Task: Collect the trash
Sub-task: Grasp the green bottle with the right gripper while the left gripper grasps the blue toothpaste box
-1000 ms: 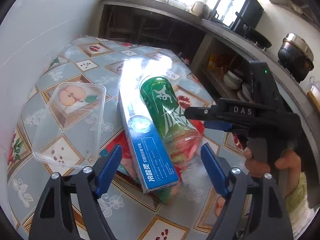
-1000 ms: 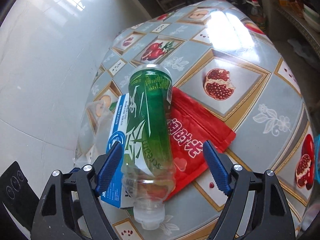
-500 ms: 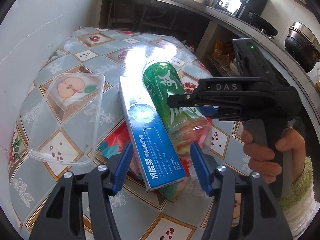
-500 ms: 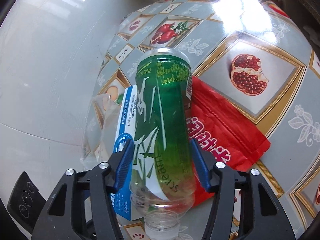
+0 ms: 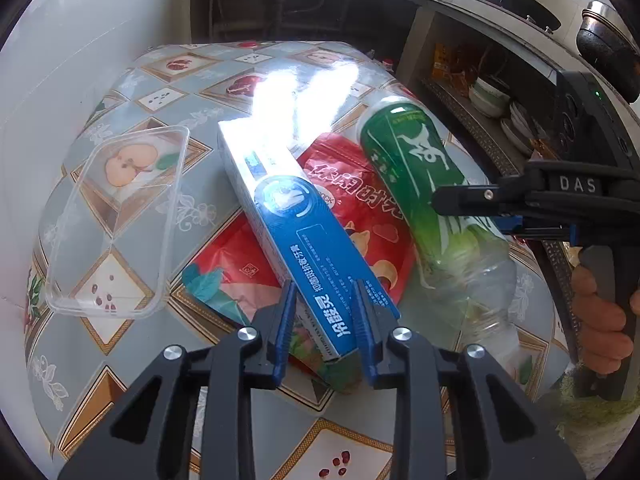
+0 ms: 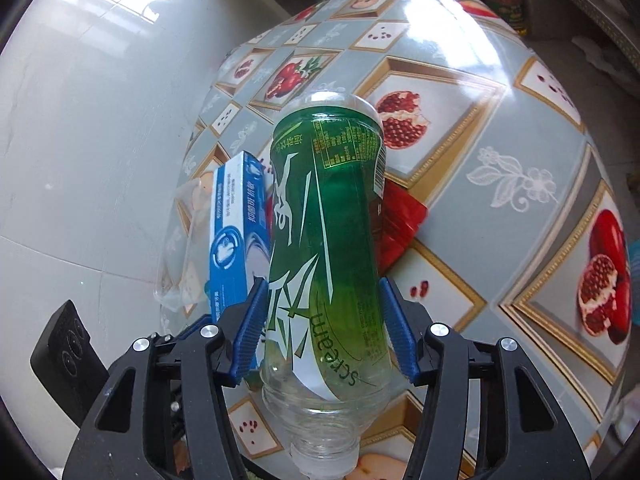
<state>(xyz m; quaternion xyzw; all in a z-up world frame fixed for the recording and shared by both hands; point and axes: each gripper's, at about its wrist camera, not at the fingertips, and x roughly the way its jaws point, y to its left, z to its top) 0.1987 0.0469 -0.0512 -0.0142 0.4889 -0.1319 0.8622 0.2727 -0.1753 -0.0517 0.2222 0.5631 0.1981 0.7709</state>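
A blue and white toothpaste box [image 5: 304, 240] lies slantwise on a red snack packet [image 5: 360, 200] on the table. My left gripper [image 5: 324, 292] is at the box's near end. Its jaws are closing, and both pads touch the box. My right gripper [image 6: 322, 284] is shut on a green-labelled clear bottle [image 6: 328, 240], neck toward the camera. In the left wrist view the bottle [image 5: 420, 168] hangs tilted to the right of the box, with one of the right gripper's fingers [image 5: 472, 196] across it. The right wrist view shows the box [image 6: 236, 232] left of the bottle and the packet [image 6: 400, 216] behind it.
A clear plastic tray [image 5: 116, 220] lies left of the box, near the white wall. The table [image 5: 120, 360] has a fruit-patterned cloth. To the right are a shelf with bowls [image 5: 492, 96] and a dark pot [image 5: 608, 40]. A person's hand [image 5: 600, 320] holds the right gripper.
The left jaws have narrowed from wide apart onto the box's near end. The right jaws came in onto the bottle and carried it right, off the box, uncovering more of the red packet.
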